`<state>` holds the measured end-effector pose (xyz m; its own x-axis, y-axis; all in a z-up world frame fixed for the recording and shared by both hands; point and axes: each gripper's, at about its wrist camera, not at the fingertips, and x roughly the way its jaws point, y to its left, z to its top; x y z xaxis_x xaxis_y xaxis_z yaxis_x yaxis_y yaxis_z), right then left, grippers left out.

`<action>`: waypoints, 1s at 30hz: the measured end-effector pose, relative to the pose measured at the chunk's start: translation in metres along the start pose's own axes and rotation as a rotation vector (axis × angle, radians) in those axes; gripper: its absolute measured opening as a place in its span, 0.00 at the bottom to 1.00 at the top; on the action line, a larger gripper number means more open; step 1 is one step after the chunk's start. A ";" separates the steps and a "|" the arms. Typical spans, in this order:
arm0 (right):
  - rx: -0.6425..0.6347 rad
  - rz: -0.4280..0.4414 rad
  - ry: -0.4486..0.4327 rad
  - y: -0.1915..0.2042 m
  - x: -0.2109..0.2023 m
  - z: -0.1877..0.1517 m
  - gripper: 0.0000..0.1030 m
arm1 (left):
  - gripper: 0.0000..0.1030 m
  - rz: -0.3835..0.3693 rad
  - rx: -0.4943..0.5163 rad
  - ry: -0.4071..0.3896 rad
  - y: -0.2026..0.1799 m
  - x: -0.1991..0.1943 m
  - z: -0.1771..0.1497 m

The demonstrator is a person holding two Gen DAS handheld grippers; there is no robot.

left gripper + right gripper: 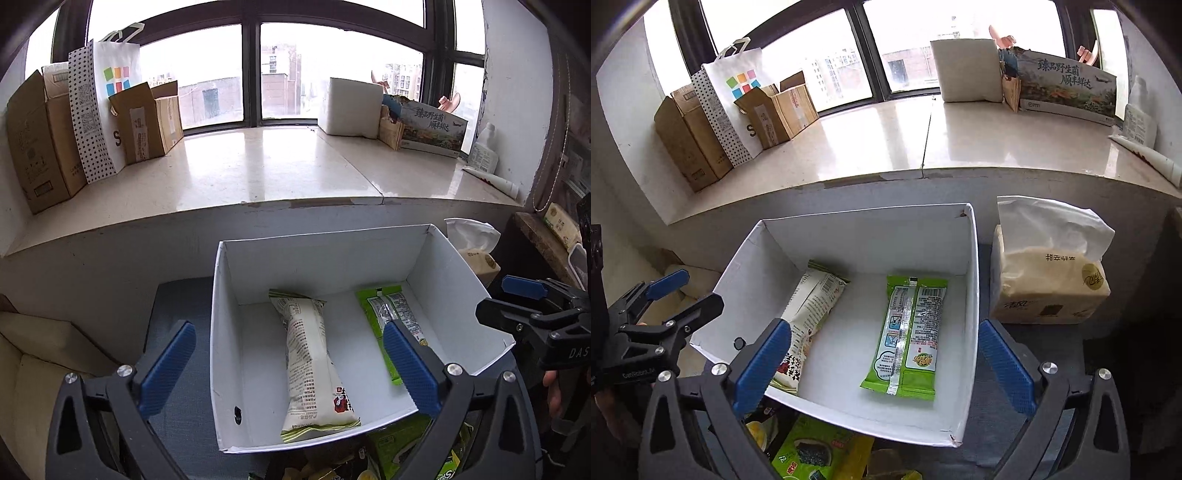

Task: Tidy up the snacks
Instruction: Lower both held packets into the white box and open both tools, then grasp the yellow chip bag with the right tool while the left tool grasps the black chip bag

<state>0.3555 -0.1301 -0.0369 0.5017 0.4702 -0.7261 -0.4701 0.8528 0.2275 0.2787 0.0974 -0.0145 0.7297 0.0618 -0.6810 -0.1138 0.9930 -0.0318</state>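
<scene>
Both our grippers hover over the near rim of an open white cardboard box (454,258), which sits on a grey-blue padded surface (177,306) below a pale stone window ledge (258,166). Our left gripper (288,369) has its blue-padded fingers (166,369) spread wide with nothing held; the left finger hangs outside the box's left wall, the right finger over the box's near right part. Between those fingers, on the box floor, lies a cream-white printed snack packet (314,362), lengthwise, pointing away from us. Just beyond the right fingertip lies a flat bright-green snack packet (388,314), beside the cream one and not touching it. Our right gripper (886,369) is likewise wide open and empty: its left finger (761,369) overlaps the near end of the cream packet (812,306) in view, though we cannot tell whether it touches; its right finger sits outside the box's right wall (973,295). The green packet (908,332) lies between these fingers, nearer the right wall. Below both sets of fingers, just outside the near wall, a loose heap of green and yellow snack bags (812,454) is partly visible. Beyond the right finger stands a beige soft tissue pack (1049,273), near the box.
</scene>
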 end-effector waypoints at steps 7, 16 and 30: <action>-0.050 0.028 -0.145 0.013 -0.059 -0.008 1.00 | 1.00 -0.022 0.013 -0.102 0.006 -0.049 -0.011; -0.134 -0.010 -0.203 0.048 -0.112 -0.081 1.00 | 1.00 -0.122 -0.047 -0.075 0.013 -0.121 -0.082; -0.063 -0.051 -0.150 0.045 -0.131 -0.228 1.00 | 1.00 -0.214 -0.118 -0.018 -0.006 -0.185 -0.213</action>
<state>0.1033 -0.2053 -0.0797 0.6266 0.4593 -0.6296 -0.4836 0.8627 0.1480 0.0007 0.0587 -0.0441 0.7576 -0.1462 -0.6361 -0.0321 0.9651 -0.2599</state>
